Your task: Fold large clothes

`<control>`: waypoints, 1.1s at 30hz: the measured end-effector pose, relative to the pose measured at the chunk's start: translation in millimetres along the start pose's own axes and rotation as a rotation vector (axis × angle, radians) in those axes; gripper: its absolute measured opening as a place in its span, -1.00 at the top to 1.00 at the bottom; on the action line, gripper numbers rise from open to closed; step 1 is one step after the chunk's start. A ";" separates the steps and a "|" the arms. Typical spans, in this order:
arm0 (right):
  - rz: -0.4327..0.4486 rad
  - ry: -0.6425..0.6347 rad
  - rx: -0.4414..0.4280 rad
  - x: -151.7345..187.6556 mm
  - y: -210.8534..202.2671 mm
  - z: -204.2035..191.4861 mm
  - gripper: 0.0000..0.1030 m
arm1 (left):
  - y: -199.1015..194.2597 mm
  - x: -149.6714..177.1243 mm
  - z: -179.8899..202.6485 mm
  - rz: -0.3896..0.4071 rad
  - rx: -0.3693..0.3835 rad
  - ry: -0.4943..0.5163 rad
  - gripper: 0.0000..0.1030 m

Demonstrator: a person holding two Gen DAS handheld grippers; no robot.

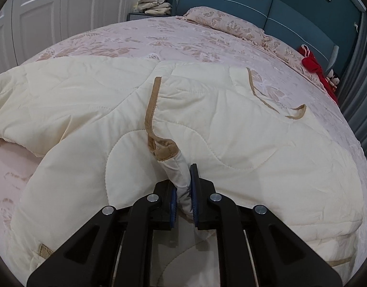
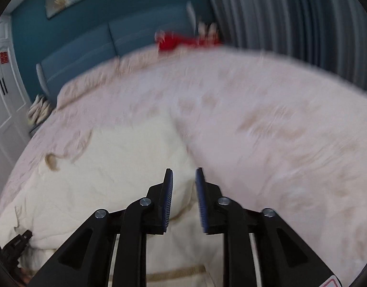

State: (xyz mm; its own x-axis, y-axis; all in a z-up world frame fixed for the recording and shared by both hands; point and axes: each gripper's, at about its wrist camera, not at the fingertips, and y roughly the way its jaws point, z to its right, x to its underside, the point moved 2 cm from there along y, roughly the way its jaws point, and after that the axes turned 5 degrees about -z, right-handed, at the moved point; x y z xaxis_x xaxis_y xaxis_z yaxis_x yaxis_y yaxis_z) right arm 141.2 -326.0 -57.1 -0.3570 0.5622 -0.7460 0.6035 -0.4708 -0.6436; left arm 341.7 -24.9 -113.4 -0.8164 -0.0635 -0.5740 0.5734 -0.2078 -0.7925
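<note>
My left jaws pinch a tan-edged corner of the cream quilt ahead; my right jaws hang parted, empty, above the quilt on the bed.

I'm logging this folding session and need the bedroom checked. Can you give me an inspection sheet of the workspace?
Surface: bed with pink patterned cover.
Job's things: cream quilt with tan edging, partly folded on the bed.
Clutter: pillow at the headboard; red cloth at the far corner; folded linens on a stand.
Grippers: left hand-held gripper shut on a quilt corner; right hand-held gripper open, empty, above the quilt; that view is blurred.
Cables: nothing seen.
Surroundings: white doors, teal headboard, grey curtain.
</note>
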 end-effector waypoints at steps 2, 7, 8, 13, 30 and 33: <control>-0.002 -0.044 -0.087 2.3 -11.7 -24.2 0.53 | 0.3 0.8 2.2 0.005 -0.016 0.013 0.80; -0.207 -0.250 -0.265 24.6 19.8 -103.0 0.74 | -0.1 2.9 2.9 0.008 -0.020 0.018 0.80; -0.250 -0.280 -0.279 33.8 28.5 -115.7 0.76 | 0.3 2.7 2.6 0.008 -0.018 0.017 0.79; -0.300 -0.336 -0.227 59.6 52.8 -131.8 0.80 | 1.8 4.6 1.4 0.014 -0.006 0.017 0.79; -0.193 -0.387 -0.171 72.9 -3.2 -154.3 0.39 | -113.5 2.0 -130.4 0.180 0.105 -0.247 -0.58; -0.173 -0.416 -0.223 96.9 -40.6 -169.7 0.35 | -142.4 -5.3 -214.6 0.229 0.033 -0.361 -0.74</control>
State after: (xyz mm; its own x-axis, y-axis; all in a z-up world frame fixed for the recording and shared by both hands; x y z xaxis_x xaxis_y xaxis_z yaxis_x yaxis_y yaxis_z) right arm 203.1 -137.1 -74.2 -0.6919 0.2791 -0.6659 0.6318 -0.2123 -0.7455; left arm 279.2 214.6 -41.7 -0.6432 -0.4477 -0.6211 0.7451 -0.1792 -0.6425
